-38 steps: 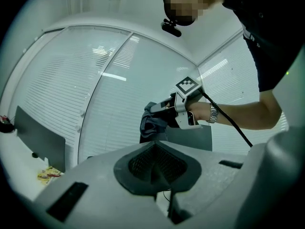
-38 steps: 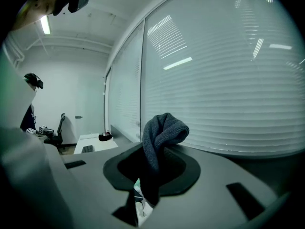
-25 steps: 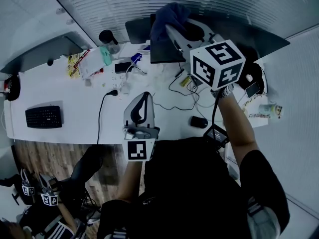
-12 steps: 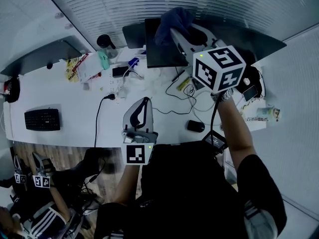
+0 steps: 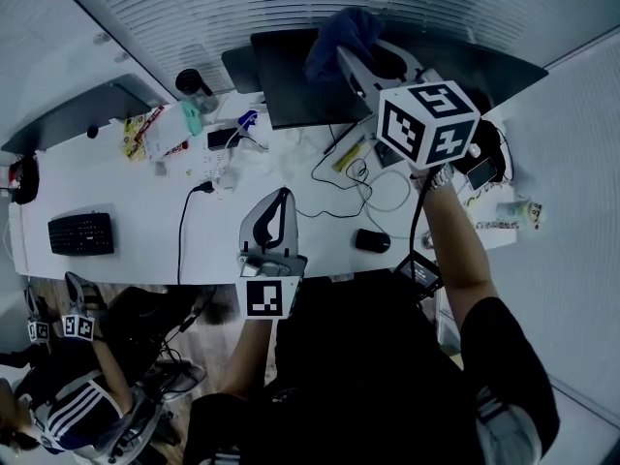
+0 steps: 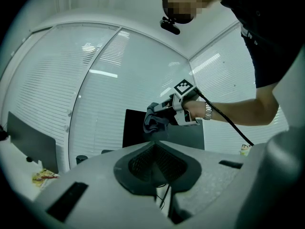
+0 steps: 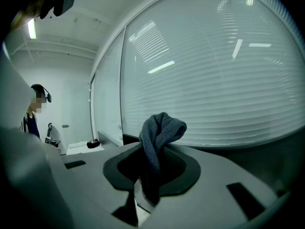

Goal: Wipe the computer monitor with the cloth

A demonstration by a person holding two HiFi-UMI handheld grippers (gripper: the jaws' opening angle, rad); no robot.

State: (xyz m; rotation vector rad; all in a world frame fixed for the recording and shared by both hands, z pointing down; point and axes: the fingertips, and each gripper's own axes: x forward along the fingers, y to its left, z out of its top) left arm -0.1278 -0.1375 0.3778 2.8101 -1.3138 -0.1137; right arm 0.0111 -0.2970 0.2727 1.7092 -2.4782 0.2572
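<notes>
Currently, your holdings on this bench (image 5: 126, 201) read as follows.

Item: right tongs (image 5: 346, 58). You hold them raised and reaching forward over the bench's far side, clenched on the cloth (image 5: 339, 29). Your right gripper view shows the dark knitted fabric pinched between the two jaws and bunched into a fold above them.

Item: cloth. It sits at the upper edge of the monitor (image 5: 291, 90), towards its right end. Whether it touches the screen cannot be made out.

Item: monitor. Black and dark-screened, it stands upright at the back of the bench in front of the slatted blinds (image 5: 242, 8).

Item: left tongs (image 5: 281, 194). You hold them low, near the bench's front edge and well apart from the monitor. The jaws are clenched tip to tip with nothing between them.

Sundry items on the bench:
- A black keyboard (image 5: 80, 232) lies at the far left.
- A dark mouse (image 5: 372, 240) lies near the front edge.
- Loose cables (image 5: 358, 187) lie coiled below the monitor.
- A dark cup (image 5: 189, 83) stands left of the monitor.
- Small packets (image 5: 145, 129) lie beside the cup.

Also noted: a second person (image 5: 77, 395) at lower left, off the bench.
</notes>
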